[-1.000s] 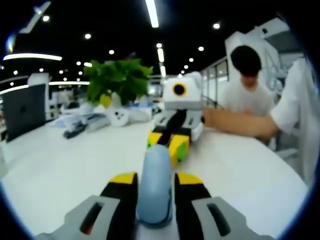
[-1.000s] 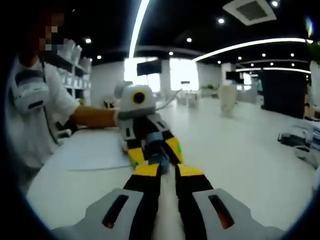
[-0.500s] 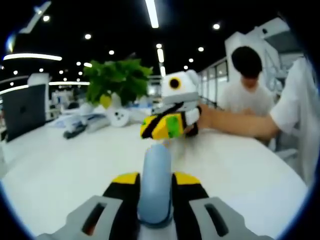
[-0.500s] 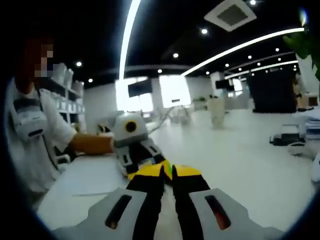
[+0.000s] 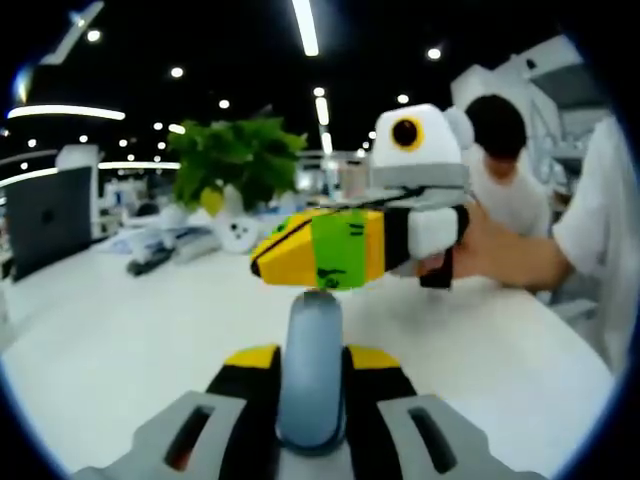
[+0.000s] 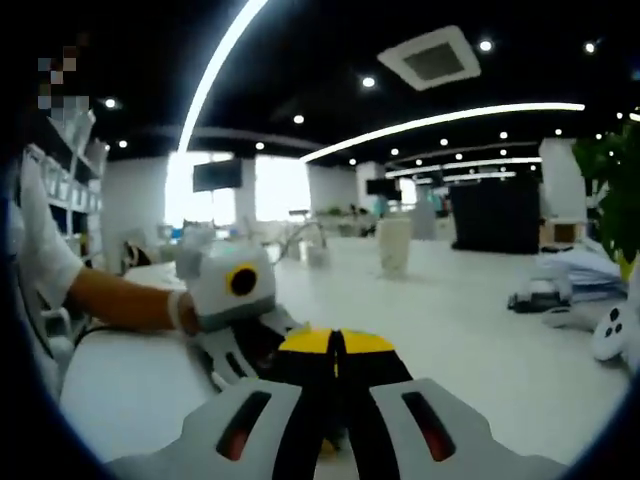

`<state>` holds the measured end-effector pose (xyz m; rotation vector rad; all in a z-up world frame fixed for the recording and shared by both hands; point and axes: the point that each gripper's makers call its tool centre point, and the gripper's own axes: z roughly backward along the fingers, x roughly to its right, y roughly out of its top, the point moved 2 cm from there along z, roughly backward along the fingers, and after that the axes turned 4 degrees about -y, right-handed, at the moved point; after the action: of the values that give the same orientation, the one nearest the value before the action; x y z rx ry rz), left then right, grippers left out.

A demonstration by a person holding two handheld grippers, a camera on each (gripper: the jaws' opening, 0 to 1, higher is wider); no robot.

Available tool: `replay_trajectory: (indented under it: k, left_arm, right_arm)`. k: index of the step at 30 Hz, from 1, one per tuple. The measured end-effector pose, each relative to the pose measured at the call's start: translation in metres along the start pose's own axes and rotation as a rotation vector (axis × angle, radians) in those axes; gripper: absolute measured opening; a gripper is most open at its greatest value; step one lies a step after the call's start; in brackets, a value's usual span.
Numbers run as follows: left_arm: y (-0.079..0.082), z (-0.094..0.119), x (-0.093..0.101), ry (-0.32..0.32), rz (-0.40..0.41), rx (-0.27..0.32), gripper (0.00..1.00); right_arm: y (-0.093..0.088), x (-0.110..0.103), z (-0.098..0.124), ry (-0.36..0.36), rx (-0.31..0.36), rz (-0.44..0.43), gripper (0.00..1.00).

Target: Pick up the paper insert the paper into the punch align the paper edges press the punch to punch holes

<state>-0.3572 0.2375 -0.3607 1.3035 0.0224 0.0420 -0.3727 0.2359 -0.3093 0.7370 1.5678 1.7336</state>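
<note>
My left gripper (image 5: 310, 354) sits low over the white table (image 5: 120, 340), shut on a rounded blue-grey punch (image 5: 312, 335) that stands up between its yellow-tipped jaws. Just above and beyond it hangs my right gripper (image 5: 268, 256), held by a hand and lying sideways, its yellow and green jaws pressed together. In the right gripper view, my right gripper (image 6: 335, 342) is shut with nothing between its tips. The left gripper (image 6: 248, 340) lies below and left of it, partly hidden. A sheet of paper cannot be told apart from the white table.
A leafy green plant (image 5: 235, 160) and several small desk items (image 5: 160, 255) stand at the table's far side. A seated person (image 5: 505, 170) is at the right. A white vase (image 6: 395, 245) and white gadgets (image 6: 610, 330) lie farther off.
My right gripper has risen off the table and swung to lie sideways above the left one. The left gripper has stayed shut on the punch.
</note>
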Motion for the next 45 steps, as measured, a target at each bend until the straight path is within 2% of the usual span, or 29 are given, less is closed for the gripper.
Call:
replay_trajectory:
  k: [2, 4, 10, 11, 13, 15, 16, 17, 20, 23, 24, 27, 32, 33, 35, 37, 41, 42, 43, 45]
  left_arm:
    - [0.000, 0.000, -0.001, 0.000, 0.008, -0.001, 0.26]
    - [0.000, 0.000, -0.002, 0.002, 0.005, -0.001, 0.26]
    - [0.000, 0.000, -0.003, 0.001, -0.002, -0.001, 0.26]
    - [0.000, 0.001, -0.003, 0.001, -0.002, -0.001, 0.26]
    - [0.000, 0.001, -0.003, 0.002, -0.002, -0.001, 0.26]
    - [0.000, 0.001, -0.004, 0.002, -0.004, -0.001, 0.26]
    - [0.000, 0.000, -0.004, 0.001, -0.004, -0.001, 0.26]
    - [0.000, 0.000, -0.005, 0.002, -0.006, -0.002, 0.26]
    - [0.000, 0.000, -0.005, 0.001, -0.005, -0.002, 0.26]
    - [0.000, 0.000, -0.005, 0.001, -0.008, -0.004, 0.26]
    - [0.000, 0.000, -0.005, 0.001, -0.009, -0.004, 0.26]
    - [0.000, 0.000, -0.005, 0.000, -0.003, -0.004, 0.26]
    - [0.001, 0.000, -0.005, 0.000, -0.003, -0.004, 0.26]
    - [0.000, 0.000, -0.005, 0.000, -0.003, -0.004, 0.26]
    - [0.000, 0.000, -0.004, 0.000, -0.003, -0.003, 0.26]
    - [0.000, 0.000, -0.004, 0.000, -0.001, -0.003, 0.26]
    - [0.000, 0.000, -0.004, -0.001, 0.004, -0.003, 0.26]
    - [0.001, 0.001, -0.004, -0.002, 0.006, -0.002, 0.26]
    - [0.000, 0.001, -0.004, -0.003, 0.006, -0.003, 0.26]
    - [0.000, 0.001, -0.004, -0.002, 0.006, -0.003, 0.26]
  right_arm:
    - [0.002, 0.004, 0.007, -0.011, 0.007, -0.008, 0.04]
    - [0.001, 0.005, 0.009, -0.025, -0.007, 0.044, 0.04]
    - [0.000, 0.002, 0.008, -0.065, -0.082, 0.077, 0.03]
    - [0.000, 0.003, 0.006, -0.081, -0.089, 0.112, 0.03]
    - [0.000, 0.001, 0.005, -0.092, -0.085, 0.109, 0.02]
    - [-0.007, 0.005, 0.007, -0.122, -0.098, 0.135, 0.02]
    - [-0.009, 0.007, 0.008, -0.116, -0.084, 0.114, 0.02]
    - [-0.011, 0.007, 0.010, -0.109, -0.077, 0.041, 0.02]
    - [-0.021, 0.012, 0.008, -0.115, -0.113, 0.071, 0.01]
    - [-0.031, 0.012, 0.008, -0.116, -0.143, 0.002, 0.01]
    - [-0.031, 0.013, 0.008, -0.112, -0.124, -0.040, 0.01]
    - [-0.033, 0.015, 0.008, -0.103, -0.118, -0.078, 0.01]
    - [-0.031, 0.013, 0.009, -0.106, -0.114, -0.065, 0.01]
    - [-0.030, 0.013, 0.009, -0.106, -0.111, -0.064, 0.02]
    - [-0.023, 0.011, 0.009, -0.117, -0.098, -0.005, 0.02]
    - [-0.010, 0.007, 0.009, -0.103, -0.052, 0.000, 0.02]
    - [0.002, 0.002, 0.005, -0.097, -0.061, 0.030, 0.03]
    - [0.008, -0.002, 0.004, -0.063, -0.037, 0.028, 0.03]
    - [0.009, -0.003, 0.003, -0.052, -0.048, -0.016, 0.03]
    - [0.022, -0.008, 0.002, 0.037, 0.012, -0.074, 0.04]
